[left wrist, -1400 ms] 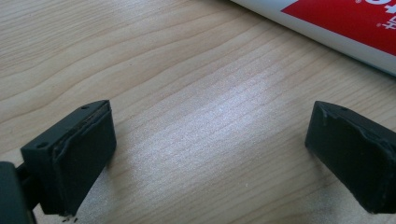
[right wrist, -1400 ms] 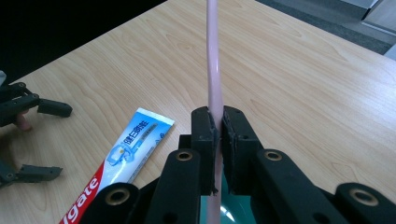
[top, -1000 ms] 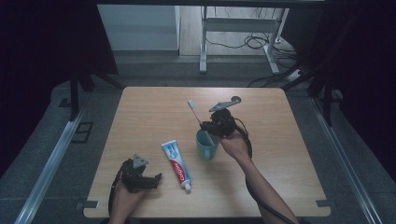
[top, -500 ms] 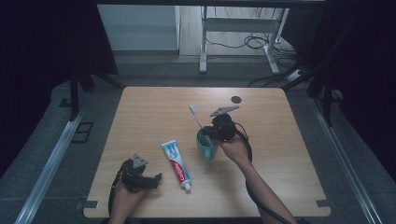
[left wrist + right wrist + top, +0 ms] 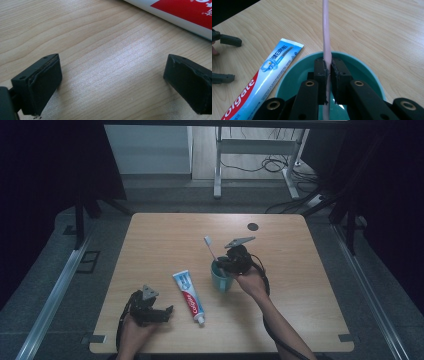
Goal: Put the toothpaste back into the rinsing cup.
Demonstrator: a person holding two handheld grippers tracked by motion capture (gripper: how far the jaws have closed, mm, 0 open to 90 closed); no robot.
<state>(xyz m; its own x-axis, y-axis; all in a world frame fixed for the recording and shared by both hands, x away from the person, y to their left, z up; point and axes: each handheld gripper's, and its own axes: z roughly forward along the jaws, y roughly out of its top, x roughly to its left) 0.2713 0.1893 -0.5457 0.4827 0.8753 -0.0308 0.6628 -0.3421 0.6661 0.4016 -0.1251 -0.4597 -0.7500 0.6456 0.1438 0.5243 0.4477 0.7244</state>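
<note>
Right claw (image 5: 327,68), clamped on the toothbrush (image 5: 326,30), should lower it straight into the cup (image 5: 220,279); left claw (image 5: 112,85) rests wide.

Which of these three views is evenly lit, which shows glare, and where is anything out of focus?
High view: the table is lit, the room around it dark, detail soft. Left gripper view: a pale sheen of glare lies on the wood between the open jaws; the toothpaste tube is slightly soft. Right gripper view: evenly lit; the toothbrush is sharp at the jaws and blurs toward the top edge, above the cup.

Toothbrush (image 5: 326,37) head beyond top edge
</note>
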